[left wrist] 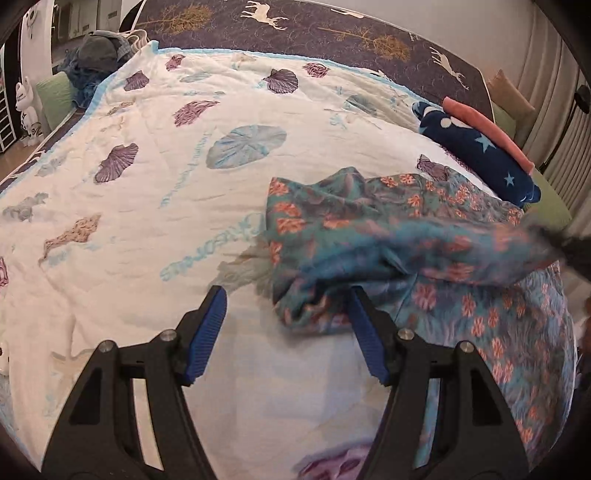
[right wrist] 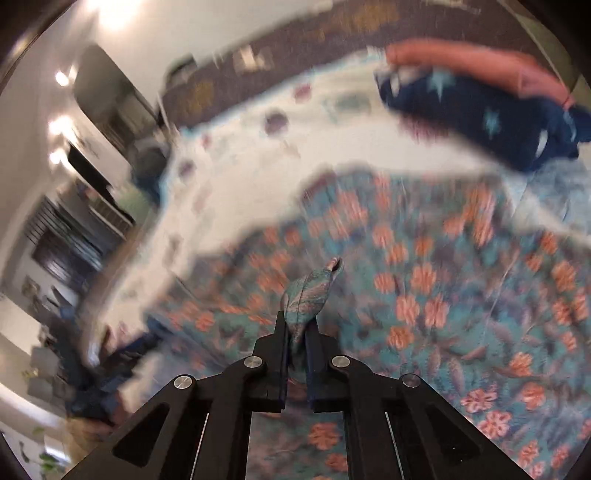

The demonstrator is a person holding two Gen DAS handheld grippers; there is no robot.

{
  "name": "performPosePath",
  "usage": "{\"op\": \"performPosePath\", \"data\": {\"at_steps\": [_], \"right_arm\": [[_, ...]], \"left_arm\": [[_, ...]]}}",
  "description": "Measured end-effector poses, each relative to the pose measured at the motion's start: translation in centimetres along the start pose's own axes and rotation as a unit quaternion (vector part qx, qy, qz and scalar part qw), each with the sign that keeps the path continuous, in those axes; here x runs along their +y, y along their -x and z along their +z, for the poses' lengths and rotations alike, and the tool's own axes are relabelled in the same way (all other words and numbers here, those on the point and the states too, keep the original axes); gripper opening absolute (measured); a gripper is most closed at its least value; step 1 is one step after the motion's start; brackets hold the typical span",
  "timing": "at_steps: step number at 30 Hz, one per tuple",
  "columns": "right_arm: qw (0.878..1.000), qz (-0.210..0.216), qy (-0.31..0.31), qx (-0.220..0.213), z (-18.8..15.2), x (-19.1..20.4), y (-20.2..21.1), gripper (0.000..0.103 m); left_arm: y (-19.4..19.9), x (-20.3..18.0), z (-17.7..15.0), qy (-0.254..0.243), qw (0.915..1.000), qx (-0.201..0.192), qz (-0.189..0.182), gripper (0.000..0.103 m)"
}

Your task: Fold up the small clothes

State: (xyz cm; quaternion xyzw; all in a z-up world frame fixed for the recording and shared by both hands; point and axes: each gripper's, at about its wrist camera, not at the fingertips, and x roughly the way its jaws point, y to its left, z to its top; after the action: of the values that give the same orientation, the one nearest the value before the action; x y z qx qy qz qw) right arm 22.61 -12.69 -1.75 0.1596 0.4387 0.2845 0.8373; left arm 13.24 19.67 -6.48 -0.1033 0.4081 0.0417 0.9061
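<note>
A teal garment with orange flowers (left wrist: pixel 388 236) lies rumpled on the white seashell quilt (left wrist: pixel 166 155), toward the right. My left gripper (left wrist: pixel 286 302) is open, low over the quilt, its right finger touching the garment's near-left edge. My right gripper (right wrist: pixel 297 328) is shut on a pinched fold of the same floral garment (right wrist: pixel 424 295) and holds it above the rest of the cloth. The right wrist view is motion-blurred. The right gripper shows only as a dark blur at the right edge of the left wrist view.
A folded stack, navy star-print cloth (left wrist: pixel 476 147) with a pink piece (left wrist: pixel 487 129) on top, sits at the far right of the bed, also in the right wrist view (right wrist: pixel 480 107). A pile of dark clothes (left wrist: pixel 96 59) lies at the far left corner. A dark deer-print cover (left wrist: pixel 332 29) lies behind.
</note>
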Motion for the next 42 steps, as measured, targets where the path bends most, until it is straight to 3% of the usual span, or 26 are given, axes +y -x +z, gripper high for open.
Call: {"op": "performPosePath", "data": {"at_steps": [4, 6, 10, 12, 18, 20, 21, 23, 25, 30, 34, 38, 40, 42], "right_arm": [[0.994, -0.029, -0.017, -0.104, 2.1, -0.8, 7.0, 0.006], [0.991, -0.057, -0.031, -0.120, 3.0, -2.5, 9.0, 0.006], [0.985, -0.127, -0.077, -0.090, 2.1, -6.7, 9.0, 0.007], [0.982, -0.141, -0.097, -0.074, 0.8, -8.1, 8.5, 0.007], [0.978, -0.121, -0.160, -0.047, -1.6, -12.0, 7.9, 0.013], [0.979, -0.104, -0.166, -0.061, -1.5, -12.1, 8.7, 0.025], [0.979, -0.095, -0.167, -0.072, -1.5, -12.1, 9.3, 0.029], [0.979, -0.087, -0.160, -0.089, -1.6, -11.9, 10.4, 0.048], [0.982, -0.082, -0.145, -0.090, -2.0, -11.8, 11.2, 0.054], [0.988, -0.106, -0.106, -0.048, -3.8, -11.7, 10.1, 0.055], [0.993, -0.100, -0.055, -0.018, -5.6, -11.1, 8.7, 0.057], [0.993, -0.114, -0.028, -0.026, -5.1, -10.6, 7.3, 0.064], [0.988, -0.149, -0.028, -0.030, -4.4, -10.7, 6.3, 0.064], [0.986, -0.165, -0.025, -0.025, -3.8, -10.7, 5.5, 0.054]], "left_arm": [[0.1, -1.3, -0.1, -0.024, 0.9996, -0.004, 0.014, 0.068], [0.8, -2.0, -0.3, -0.033, 0.9993, -0.014, -0.004, 0.068], [1.9, -3.6, -0.8, -0.046, 0.9979, -0.017, -0.042, 0.068], [2.0, -4.2, -1.0, -0.055, 0.9973, -0.015, -0.045, 0.068], [0.7, -3.7, -1.0, -0.039, 0.9992, 0.004, -0.009, 0.068], [0.7, -2.9, -0.9, -0.017, 0.9998, 0.003, -0.008, 0.071], [0.7, -2.6, -0.9, -0.011, 0.9999, 0.003, -0.006, 0.071], [0.6, -2.3, -0.9, -0.002, 1.0000, 0.004, -0.005, 0.071], [0.7, -2.5, -1.0, -0.006, 1.0000, 0.002, 0.000, 0.072], [1.6, -3.6, -1.1, -0.032, 0.9993, -0.012, 0.017, 0.072], [2.6, -3.9, -0.9, -0.033, 0.9993, -0.017, 0.009, 0.071], [4.8, -4.5, -0.2, -0.023, 0.9982, -0.034, -0.043, 0.071], [5.6, -4.6, 0.3, -0.011, 0.9963, -0.041, -0.074, 0.071], [5.7, -4.7, 1.1, 0.005, 0.9932, -0.041, -0.109, 0.071]]}}
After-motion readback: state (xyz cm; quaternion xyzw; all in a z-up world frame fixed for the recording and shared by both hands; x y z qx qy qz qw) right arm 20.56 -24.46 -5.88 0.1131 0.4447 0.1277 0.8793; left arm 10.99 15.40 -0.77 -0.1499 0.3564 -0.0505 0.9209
